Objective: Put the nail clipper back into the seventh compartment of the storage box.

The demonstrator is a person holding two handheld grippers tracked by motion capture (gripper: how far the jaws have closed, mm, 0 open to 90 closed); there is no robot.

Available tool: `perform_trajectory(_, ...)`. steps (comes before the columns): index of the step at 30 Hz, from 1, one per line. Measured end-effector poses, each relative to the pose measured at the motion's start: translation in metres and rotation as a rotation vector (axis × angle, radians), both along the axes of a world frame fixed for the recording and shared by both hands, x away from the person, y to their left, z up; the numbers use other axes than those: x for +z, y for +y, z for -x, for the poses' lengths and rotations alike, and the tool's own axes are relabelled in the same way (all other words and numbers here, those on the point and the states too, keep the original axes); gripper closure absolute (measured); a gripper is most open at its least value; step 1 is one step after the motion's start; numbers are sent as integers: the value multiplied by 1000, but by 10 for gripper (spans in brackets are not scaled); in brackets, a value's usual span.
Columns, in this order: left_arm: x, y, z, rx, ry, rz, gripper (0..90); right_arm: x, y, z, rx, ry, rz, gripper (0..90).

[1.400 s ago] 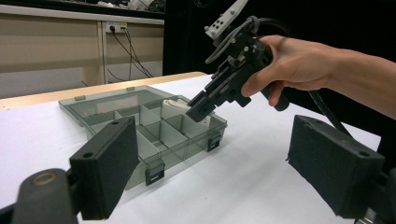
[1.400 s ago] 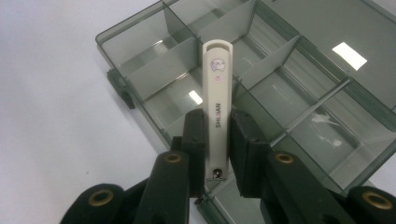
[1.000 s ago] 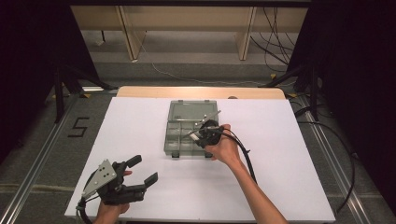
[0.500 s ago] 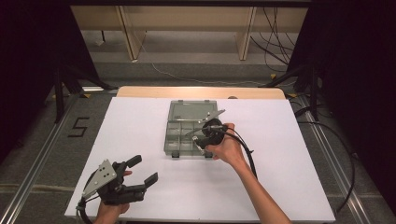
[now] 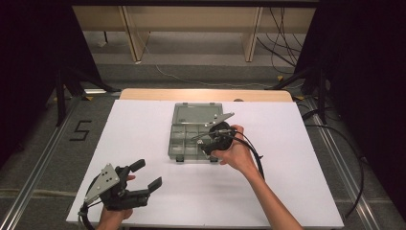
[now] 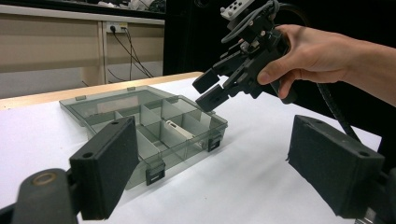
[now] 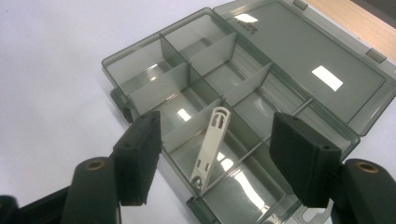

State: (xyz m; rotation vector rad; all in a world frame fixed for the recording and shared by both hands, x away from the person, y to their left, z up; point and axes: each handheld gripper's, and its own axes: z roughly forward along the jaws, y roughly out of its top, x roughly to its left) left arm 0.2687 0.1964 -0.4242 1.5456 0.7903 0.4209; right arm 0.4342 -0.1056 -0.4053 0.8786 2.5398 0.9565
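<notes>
While the left tongs are resting wide on the worktop, the right tongs, wide and empty, are lifting from the organiser box; white strip apparently deposited.

The left gripper sits low at the near left, held in the left hand with its jaws spread wide and nothing between them (its grey three-cornered plate faces up). The right hand reaches forward on an outstretched forearm and holds the right gripper raised and tilted downward. Its jaws are also parted wide and empty, and its cable loops back along the forearm.
</notes>
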Motion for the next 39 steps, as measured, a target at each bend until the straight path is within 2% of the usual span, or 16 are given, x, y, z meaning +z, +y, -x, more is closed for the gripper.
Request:
perform_trajectory(1, 0, 0, 0, 0, 0, 0, 154, 1, 0, 1, -6, 8, -7, 351)
perform_trajectory(4, 0, 0, 0, 0, 0, 1, 154, 2, -1, 3, -5, -20, -13, 337)
perform_trajectory(8, 0, 0, 0, -1, 2, 1, 154, 5, -2, 4, -9, -8, -16, 322)
perform_trajectory(10, 0, 0, 0, -1, 2, 1, 154, 5, -2, 4, -13, -34, -21, 318)
perform_trajectory(15, 0, 0, 0, -1, 2, 1, 154, 8, -5, 6, -6, -23, -25, 310)
perform_trajectory(16, 0, 0, 0, -1, 2, 1, 154, 7, -5, 6, -9, -40, -32, 306)
perform_trajectory(19, 0, 0, 0, 0, 2, 1, 154, 11, -7, 7, -3, -30, -28, 297)
perform_trajectory(20, 0, 0, 0, 0, 2, 2, 155, 10, -6, 7, -9, -50, -36, 294)
perform_trajectory(21, 0, 0, 0, 1, 1, 2, 154, 12, -7, 8, -3, -34, -35, 293)
perform_trajectory(22, 0, 0, 0, 2, 0, 1, 154, 12, -8, 8, 1, -45, -36, 292)
perform_trajectory(26, 0, 0, 0, 4, 0, 2, 154, 13, -9, 11, -6, -76, -60, 282)
perform_trajectory(27, 0, 0, 0, 4, 0, 3, 154, 16, -11, 12, 1, -58, -57, 279)
perform_trajectory(29, 0, 0, 0, 4, -1, 3, 154, 15, -11, 13, -5, -84, -70, 279)
perform_trajectory(31, 0, 0, 0, 4, -1, 3, 154, 17, -14, 14, 5, -72, -76, 279)
perform_trajectory(37, 0, 0, 0, 4, 0, 1, 154, 19, -20, 20, 10, -95, -92, 276)
perform_trajectory(39, 0, 0, 0, 4, 0, 0, 154, 22, -21, 23, -8, -93, -111, 275)
